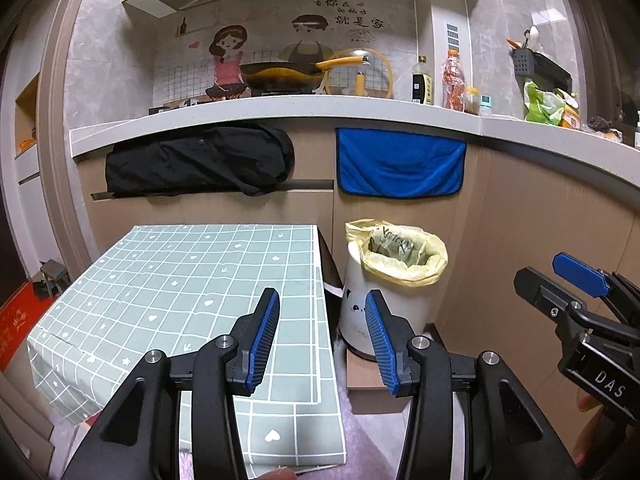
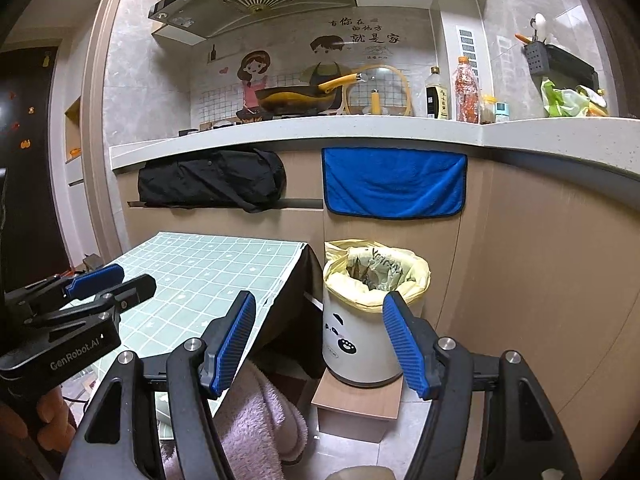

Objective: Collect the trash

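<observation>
Your left gripper [image 1: 322, 300] is held low and tilted a little downward, with its two blue pads spread apart and nothing between them. Its left finger hangs over the near right corner of the small table with the green checked cloth [image 1: 176, 280], and its right finger stands in front of the white trash bin [image 1: 390, 304]. Your right gripper [image 2: 318, 308] is beside it at about the same height, also tilted a little down, and its jaws are wide apart and empty too. In the right wrist view, the bin sits between the two fingers, further ahead, on a low wooden box [image 2: 358, 404]. A pink fluffy towel [image 2: 260, 420] lies under the right gripper's left finger.

The bin is lined with a yellow plastic bag [image 1: 404, 270] folded over its rim, and some crumpled wrapping lies inside the bag. It stands just beside the table, against the wooden cabinet. Above it a blue cloth [image 1: 400, 164] hangs from the counter edge, and a black bag [image 1: 200, 164] hangs to the left of the cloth. The table top is bare of trash, as far as both views show.
</observation>
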{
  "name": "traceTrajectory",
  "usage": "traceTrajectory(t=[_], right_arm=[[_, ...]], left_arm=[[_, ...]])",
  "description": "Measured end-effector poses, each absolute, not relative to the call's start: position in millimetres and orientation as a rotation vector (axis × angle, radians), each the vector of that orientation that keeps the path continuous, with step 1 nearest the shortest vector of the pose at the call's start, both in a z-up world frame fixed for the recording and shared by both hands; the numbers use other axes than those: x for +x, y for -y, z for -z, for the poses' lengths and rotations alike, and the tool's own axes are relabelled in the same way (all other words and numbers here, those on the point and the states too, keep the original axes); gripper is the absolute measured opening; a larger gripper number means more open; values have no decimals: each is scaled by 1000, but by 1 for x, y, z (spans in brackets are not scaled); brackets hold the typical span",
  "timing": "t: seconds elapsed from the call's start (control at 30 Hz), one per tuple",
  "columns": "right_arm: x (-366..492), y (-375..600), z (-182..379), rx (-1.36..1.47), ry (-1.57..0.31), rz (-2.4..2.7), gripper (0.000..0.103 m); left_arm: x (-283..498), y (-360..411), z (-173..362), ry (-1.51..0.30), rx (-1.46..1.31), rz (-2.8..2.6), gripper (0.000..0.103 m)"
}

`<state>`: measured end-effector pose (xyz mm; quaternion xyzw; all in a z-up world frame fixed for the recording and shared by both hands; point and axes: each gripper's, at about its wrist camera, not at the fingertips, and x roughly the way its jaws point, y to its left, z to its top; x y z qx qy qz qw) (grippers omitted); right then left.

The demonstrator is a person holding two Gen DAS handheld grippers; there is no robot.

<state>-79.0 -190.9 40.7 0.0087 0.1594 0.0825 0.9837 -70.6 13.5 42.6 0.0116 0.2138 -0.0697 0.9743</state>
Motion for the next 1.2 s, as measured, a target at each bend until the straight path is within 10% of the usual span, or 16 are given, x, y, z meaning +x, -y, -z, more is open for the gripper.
traceTrajectory(t=[1.2], right_arm=[[-91, 193, -40, 38, -314, -107, 63]], left_arm=[[-73, 1, -40, -440, 41, 208, 46]])
